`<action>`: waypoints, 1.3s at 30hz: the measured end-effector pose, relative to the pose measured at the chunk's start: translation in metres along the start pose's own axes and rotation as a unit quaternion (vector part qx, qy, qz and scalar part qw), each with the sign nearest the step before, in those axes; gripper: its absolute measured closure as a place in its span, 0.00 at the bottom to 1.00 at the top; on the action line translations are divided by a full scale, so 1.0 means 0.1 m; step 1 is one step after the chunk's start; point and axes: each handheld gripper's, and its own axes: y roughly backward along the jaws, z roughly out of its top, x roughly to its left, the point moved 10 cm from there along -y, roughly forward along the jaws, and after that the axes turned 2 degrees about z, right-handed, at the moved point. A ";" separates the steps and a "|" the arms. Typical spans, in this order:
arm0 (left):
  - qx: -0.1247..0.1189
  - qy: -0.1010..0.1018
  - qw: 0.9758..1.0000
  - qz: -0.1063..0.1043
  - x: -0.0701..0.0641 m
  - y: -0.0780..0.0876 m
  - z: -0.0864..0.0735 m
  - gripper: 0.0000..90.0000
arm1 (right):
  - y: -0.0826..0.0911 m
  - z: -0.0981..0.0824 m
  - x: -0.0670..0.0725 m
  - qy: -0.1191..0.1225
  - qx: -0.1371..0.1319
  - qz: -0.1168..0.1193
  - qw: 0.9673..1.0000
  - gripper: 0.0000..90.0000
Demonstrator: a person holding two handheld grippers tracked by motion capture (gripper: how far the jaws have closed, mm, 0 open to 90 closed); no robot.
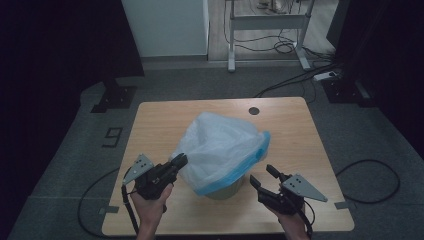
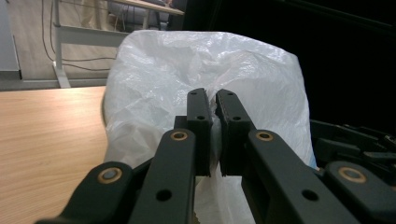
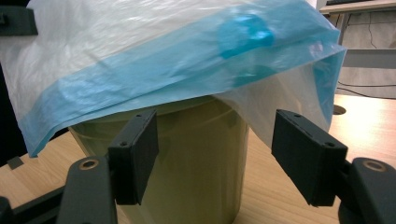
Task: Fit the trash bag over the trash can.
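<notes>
The left tool (image 1: 181,161) is pinching a fold of the white plastic bag (image 1: 220,142), its jaws nearly closed on the film, as the left gripper view shows at the tips (image 2: 214,100). The right tool (image 1: 263,175) is standing released, its two pads wide apart and facing the olive-green bucket (image 3: 196,163) without touching it; in the right gripper view the bucket is sitting between and beyond the pads (image 3: 137,154). The bag, translucent white with a blue band (image 1: 235,172) along its open edge, is draping over the top of the bucket and hiding its rim, the blue edge hanging lower on the person's left side. The bucket is standing upright near the front middle of the wooden desk (image 1: 155,125). A dark round hole (image 1: 254,110) is showing at the far edge of the desk.
</notes>
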 end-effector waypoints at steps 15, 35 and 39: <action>-0.007 0.025 1.000 0.003 0.23 0.27 -0.07 0.93 | -0.01 0.17 0.11 0.003 -0.015 0.028 1.000 0.35; -0.007 0.038 0.999 0.011 0.36 0.28 -0.10 0.92 | -0.22 0.42 0.14 -0.037 -0.037 0.072 0.996 0.50; -0.004 0.028 1.000 0.009 0.33 0.27 -0.10 0.91 | -0.21 0.49 0.14 -0.038 -0.048 0.088 0.994 0.78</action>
